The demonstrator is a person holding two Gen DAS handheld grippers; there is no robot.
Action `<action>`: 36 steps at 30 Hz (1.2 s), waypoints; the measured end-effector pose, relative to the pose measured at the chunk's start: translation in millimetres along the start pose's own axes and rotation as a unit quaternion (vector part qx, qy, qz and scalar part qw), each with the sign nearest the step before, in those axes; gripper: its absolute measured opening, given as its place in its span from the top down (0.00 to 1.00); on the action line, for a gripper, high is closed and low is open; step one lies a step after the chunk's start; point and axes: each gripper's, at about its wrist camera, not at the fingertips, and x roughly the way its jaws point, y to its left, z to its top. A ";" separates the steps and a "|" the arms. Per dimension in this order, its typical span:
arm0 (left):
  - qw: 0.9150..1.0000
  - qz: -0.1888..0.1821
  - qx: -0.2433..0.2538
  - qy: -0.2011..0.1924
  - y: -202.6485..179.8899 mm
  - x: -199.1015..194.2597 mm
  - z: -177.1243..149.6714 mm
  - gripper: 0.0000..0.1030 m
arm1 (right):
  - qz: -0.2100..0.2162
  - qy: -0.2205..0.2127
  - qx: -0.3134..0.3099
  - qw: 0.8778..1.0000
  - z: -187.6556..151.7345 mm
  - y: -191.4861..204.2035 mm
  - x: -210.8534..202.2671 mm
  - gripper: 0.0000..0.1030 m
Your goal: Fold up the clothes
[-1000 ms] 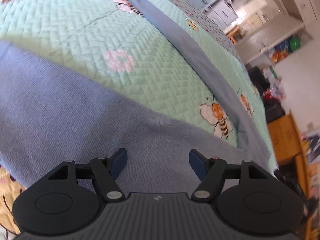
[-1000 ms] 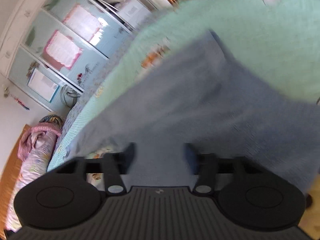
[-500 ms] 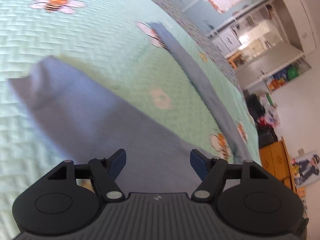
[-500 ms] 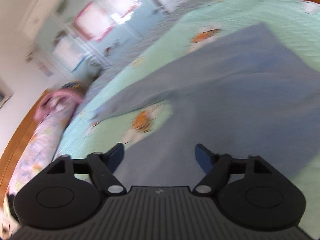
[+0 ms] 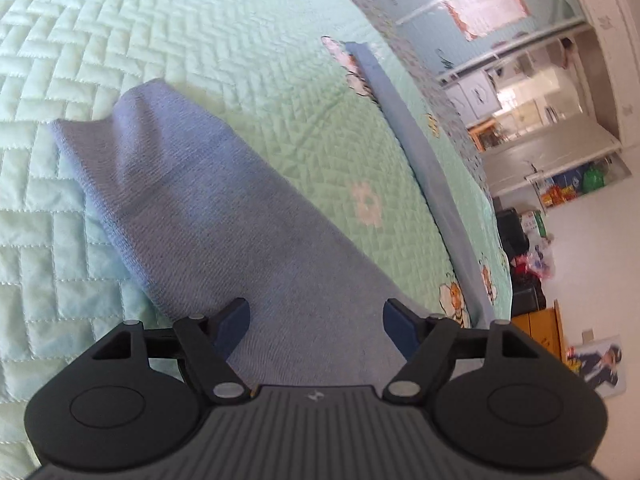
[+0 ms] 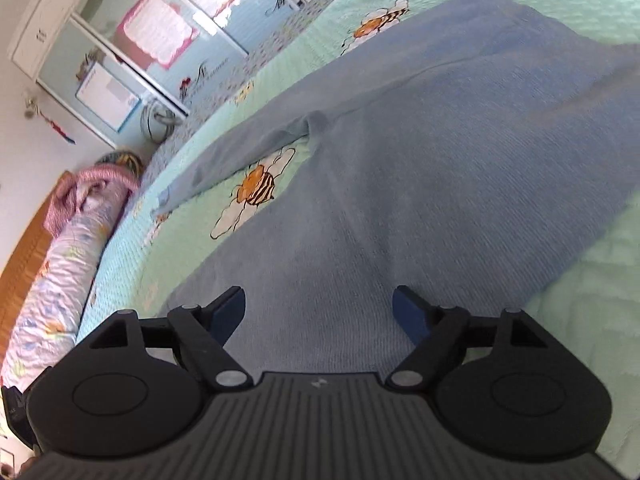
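Observation:
A blue knit sweater [image 6: 420, 184] lies spread flat on a mint green quilt [image 5: 120, 40]. In the left wrist view one sleeve [image 5: 192, 208] runs up and left to its cuff, and the other sleeve [image 5: 416, 148] shows as a thin strip far off. My left gripper [image 5: 316, 320] hovers open over the base of the near sleeve, holding nothing. In the right wrist view the body of the sweater fills the middle and a sleeve [image 6: 240, 152] stretches left. My right gripper [image 6: 318, 310] is open above the body, nothing between its fingers.
The quilt [image 6: 592, 340] carries bee and flower prints. A rolled pink and white duvet [image 6: 52, 256] lies along the wooden headboard. Cupboards [image 6: 132, 40] stand behind the bed. Beyond the bed's far edge are an orange cabinet [image 5: 540, 332] and floor clutter.
Both grippers have pulled back and risen from the sweater, so more of it shows. The left view now takes in the whole sleeve and cuff. Both stayed open.

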 end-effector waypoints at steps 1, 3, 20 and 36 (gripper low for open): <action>1.000 0.002 -0.006 0.001 -1.2 -0.8 1.5 0.25 | -0.001 -0.003 -0.002 1.000 -2.2 0.4 -1.0 0.20; 1.000 0.012 0.002 0.009 -7.2 -1.4 5.0 0.25 | 0.000 0.008 -0.002 1.000 1.2 1.0 -1.1 0.13; 0.991 0.011 0.097 0.096 -94.9 68.6 -9.2 0.25 | 0.073 -0.063 0.032 0.995 120.7 -64.2 -36.2 0.13; 0.986 -0.002 0.077 0.151 -99.5 113.9 -7.7 0.00 | -0.041 0.001 -0.268 0.963 287.8 -98.3 51.9 0.17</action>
